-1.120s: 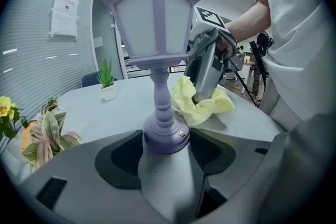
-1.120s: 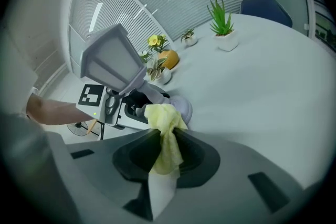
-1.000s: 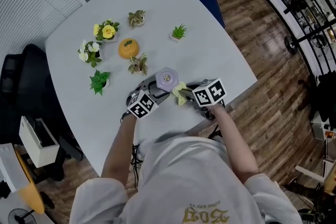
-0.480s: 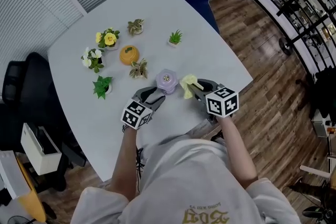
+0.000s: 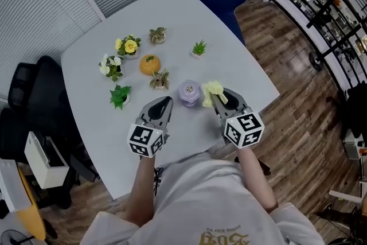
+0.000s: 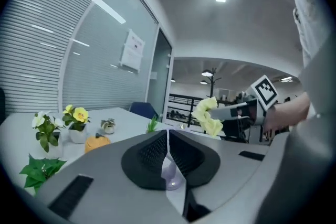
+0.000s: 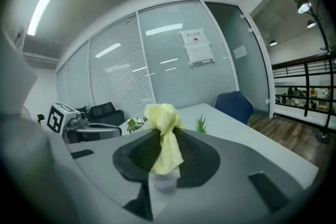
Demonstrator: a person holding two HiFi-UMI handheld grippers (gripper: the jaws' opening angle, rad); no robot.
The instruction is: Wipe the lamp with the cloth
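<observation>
- Your left gripper (image 6: 167, 145) has its fingers clenched together. They have just been closing, and nothing sits between them.
- Your right gripper (image 7: 165, 150) is grasping the yellow cloth (image 7: 164, 131). A bunch of it stands up past the fingertips and a tail hangs down between the fingers.
- The small lilac lamp (image 5: 189, 92) stands on the table (image 5: 235, 60) between your two sets of fingertips and lower than both. Neither gripper holds it.
- You seem to be in the wiping step with the cloth lifted off the lamp. Whether this is a gap between passes or the end of the job, you cannot tell from here.
- The next move calls for lowering your right fingers until the cloth meets the lamp. The lamp looks light, so open your left fingers and steady it from the opposite side.
- From above, the cloth's edge lies just beside the lamp, and contact cannot be judged. In both gripper views the lamp is only a pale sliver under the fingers, with its base hidden.
- Beyond your fingertips stand potted plants (image 5: 160, 79) and an orange ornament (image 5: 149, 64). The nearest plant is close behind the lamp.
</observation>
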